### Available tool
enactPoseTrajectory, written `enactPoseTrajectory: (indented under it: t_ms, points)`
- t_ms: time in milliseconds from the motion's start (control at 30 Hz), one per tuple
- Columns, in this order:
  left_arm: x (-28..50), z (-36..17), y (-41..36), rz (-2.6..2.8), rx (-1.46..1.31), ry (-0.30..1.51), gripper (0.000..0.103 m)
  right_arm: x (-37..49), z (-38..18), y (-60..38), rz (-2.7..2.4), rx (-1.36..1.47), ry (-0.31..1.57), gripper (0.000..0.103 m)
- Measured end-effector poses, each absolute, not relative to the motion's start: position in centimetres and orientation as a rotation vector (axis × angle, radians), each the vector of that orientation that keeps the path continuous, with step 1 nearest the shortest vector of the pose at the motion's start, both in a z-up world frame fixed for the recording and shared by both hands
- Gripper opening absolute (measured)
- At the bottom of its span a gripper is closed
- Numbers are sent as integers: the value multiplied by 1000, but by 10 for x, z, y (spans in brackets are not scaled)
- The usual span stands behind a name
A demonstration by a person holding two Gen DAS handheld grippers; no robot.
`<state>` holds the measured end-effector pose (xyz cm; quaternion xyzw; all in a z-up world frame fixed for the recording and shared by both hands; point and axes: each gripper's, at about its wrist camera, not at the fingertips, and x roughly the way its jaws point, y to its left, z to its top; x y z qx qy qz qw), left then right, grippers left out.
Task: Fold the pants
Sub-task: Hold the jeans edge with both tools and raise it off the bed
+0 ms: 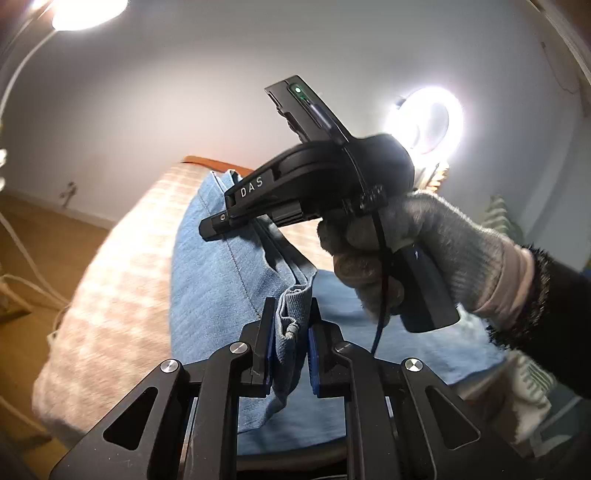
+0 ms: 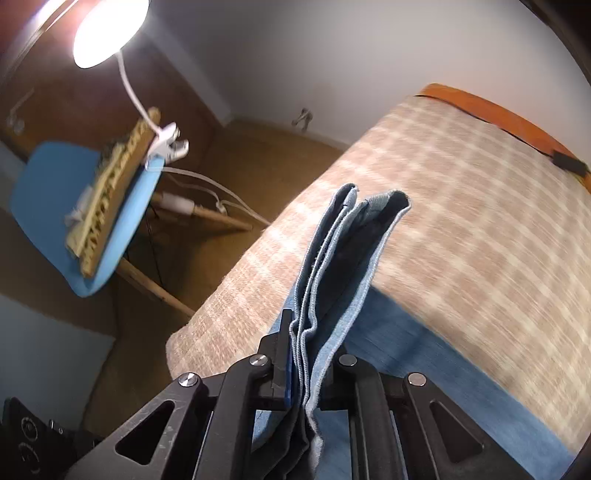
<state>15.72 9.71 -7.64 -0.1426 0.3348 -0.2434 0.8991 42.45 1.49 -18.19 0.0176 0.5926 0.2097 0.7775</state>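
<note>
The right gripper (image 2: 301,354) pinches stacked layers of blue pants (image 2: 347,251). They rise over the checked bed (image 2: 461,192), near its left edge

I see a plaid beige bed cover (image 2: 461,206) under white walls (image 2: 295,55), a blue chair (image 2: 55,206) at nine o'clock, and a glaring round lamp (image 2: 109,31) at eleven.

The only word to read is "DAS", in white letters on the black side of the right gripper (image 1: 218,225) (the one the gloved hand (image 1: 399,251) holds). Nothing else has words or numbers.
</note>
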Motion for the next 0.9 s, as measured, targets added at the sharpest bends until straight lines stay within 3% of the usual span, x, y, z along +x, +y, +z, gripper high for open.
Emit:
enactPoseTrajectory:
  t_ms: [633, 900]
  points:
    - [174, -41, -48, -770, -42, 797, 12, 365, -130, -137, 344, 193, 1143, 5]
    - [165, -50, -119, -882, -18, 831, 5, 337, -134, -190, 265, 206, 1128, 5]
